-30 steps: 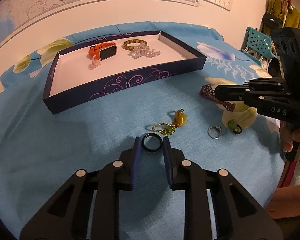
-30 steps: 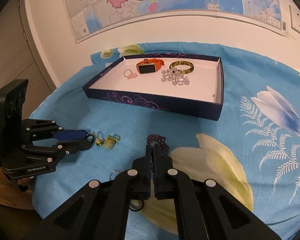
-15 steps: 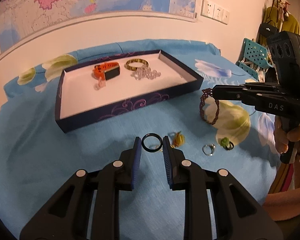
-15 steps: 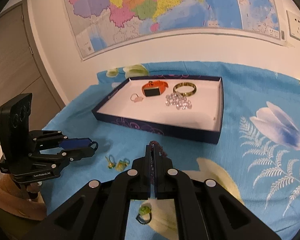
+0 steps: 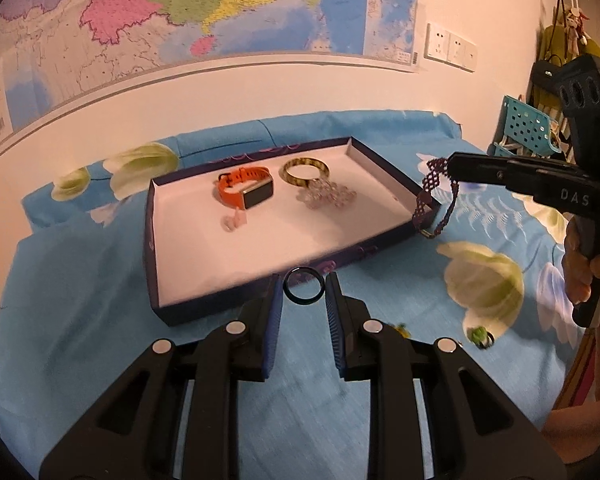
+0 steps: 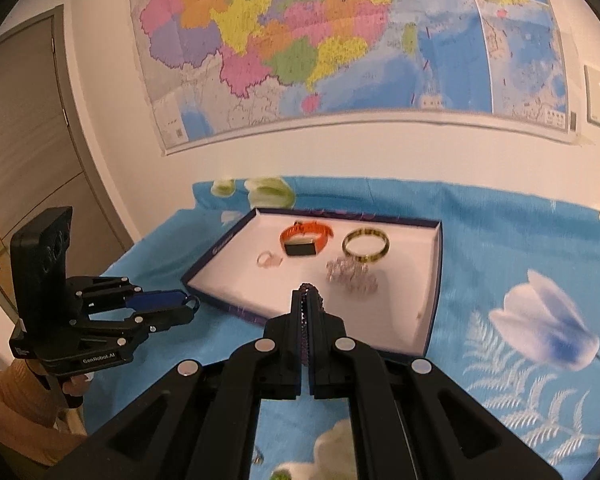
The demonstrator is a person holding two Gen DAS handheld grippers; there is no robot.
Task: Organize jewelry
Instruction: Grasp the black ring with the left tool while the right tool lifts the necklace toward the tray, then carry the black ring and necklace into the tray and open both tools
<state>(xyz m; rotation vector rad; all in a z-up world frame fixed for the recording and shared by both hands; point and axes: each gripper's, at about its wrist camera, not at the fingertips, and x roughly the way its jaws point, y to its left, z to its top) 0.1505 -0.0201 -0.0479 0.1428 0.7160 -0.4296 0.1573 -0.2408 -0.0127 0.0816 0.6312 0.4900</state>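
Note:
My left gripper [image 5: 303,294] is shut on a black ring [image 5: 304,285] and holds it in the air just before the near wall of the dark blue tray [image 5: 204,302]. My right gripper [image 6: 308,300] is shut on a purple beaded bracelet [image 5: 430,196], which hangs from its fingertips over the tray's right wall [image 5: 396,176]. In the tray lie an orange watch [image 5: 246,190], a yellow-green bangle [image 5: 305,172], a clear bead bracelet [image 5: 328,196] and a small pink ring [image 5: 234,222]. The tray [image 6: 434,280] also shows in the right wrist view.
A green-stone ring [image 5: 480,336] and a yellow-green charm [image 5: 400,328] lie on the blue flowered cloth [image 5: 80,320] at the near right. A wall with a map [image 5: 220,8] stands behind the tray. A turquoise basket [image 5: 528,128] stands at the far right.
Both grippers have risen and moved toward the tray, each still holding its piece. The purple bracelet now hangs over the tray's right wall; the black ring is close to the tray's near wall.

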